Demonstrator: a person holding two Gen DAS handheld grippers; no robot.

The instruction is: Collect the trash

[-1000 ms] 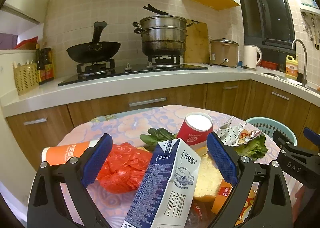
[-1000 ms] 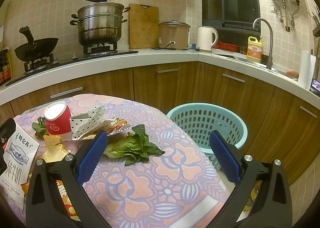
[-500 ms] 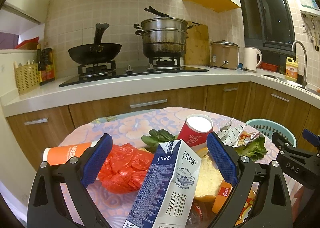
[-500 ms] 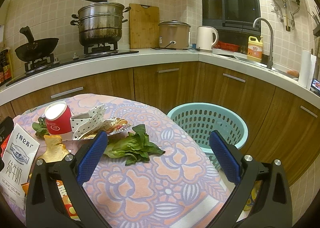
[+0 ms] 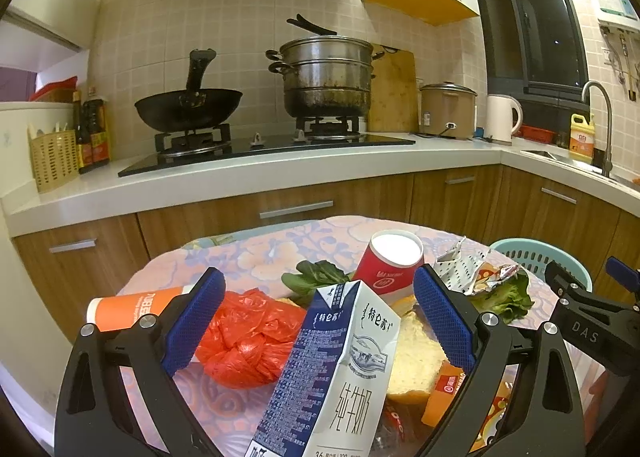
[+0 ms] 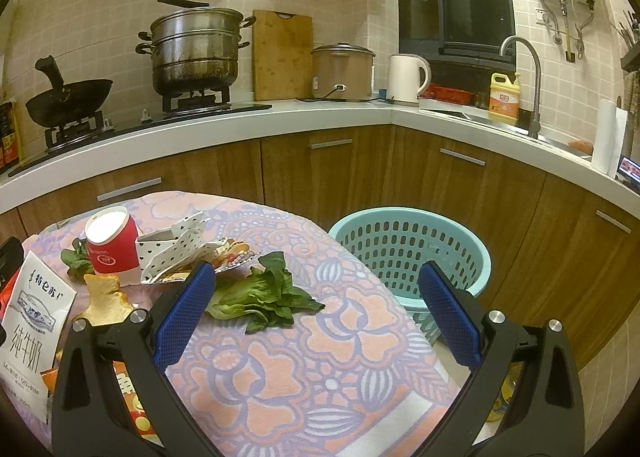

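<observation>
1. The left gripper is spread wide with nothing in it; the milk carton stands upright between its blue pads, touching neither.
2. The right gripper is equally wide and empty, above the flowered tablecloth, with the leafy greens just beyond its left pad.
3. The carton looks light and probably empty: stiff card, slightly slick, likely to crush if squeezed hard. Its flat side walls at mid-height seem the best hold.
4. The knotted red bag is soft and should give; pinching the knot looks safest. The greens are limp, so gather the stems.
5. The red cup and orange cup are thin and would dent.
6. Count: one carton, two cups, one bag, two clumps of greens, one piece of bread, one spotted wrapper. Other packets are partly hidden.
7. One blue basket stands beside the table, seemingly empty.
</observation>
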